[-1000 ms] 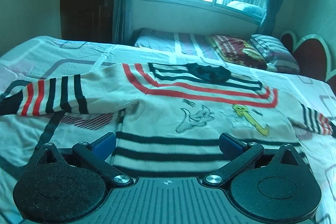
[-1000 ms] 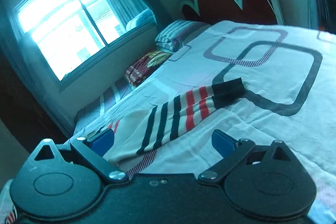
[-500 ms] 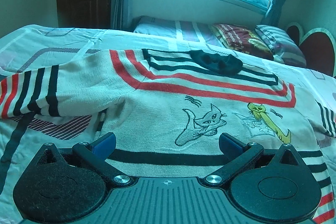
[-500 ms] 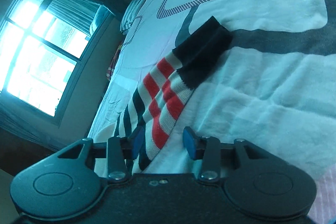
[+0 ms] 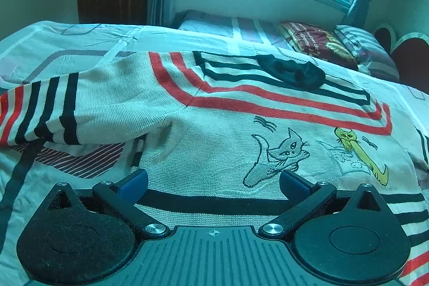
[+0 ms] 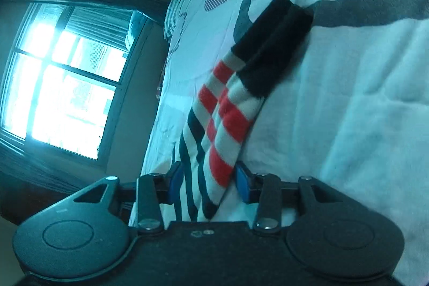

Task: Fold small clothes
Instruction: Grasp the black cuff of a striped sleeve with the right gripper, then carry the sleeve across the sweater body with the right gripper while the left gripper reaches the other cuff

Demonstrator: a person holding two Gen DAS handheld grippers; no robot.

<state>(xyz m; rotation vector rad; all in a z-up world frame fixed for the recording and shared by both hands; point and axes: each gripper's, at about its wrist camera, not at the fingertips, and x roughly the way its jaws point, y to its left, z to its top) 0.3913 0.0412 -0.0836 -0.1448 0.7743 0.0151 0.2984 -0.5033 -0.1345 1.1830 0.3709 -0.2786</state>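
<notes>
I see the sweater (image 5: 228, 125) spread flat on the bed (image 5: 80, 39). My left tool (image 5: 213, 181) is wide above its hem; my right tool (image 6: 210, 182) pinches its striped sleeve (image 6: 228, 111).

Cream sweater (image 5: 214, 152) with red and black stripes, black collar (image 5: 292, 73).
</notes>
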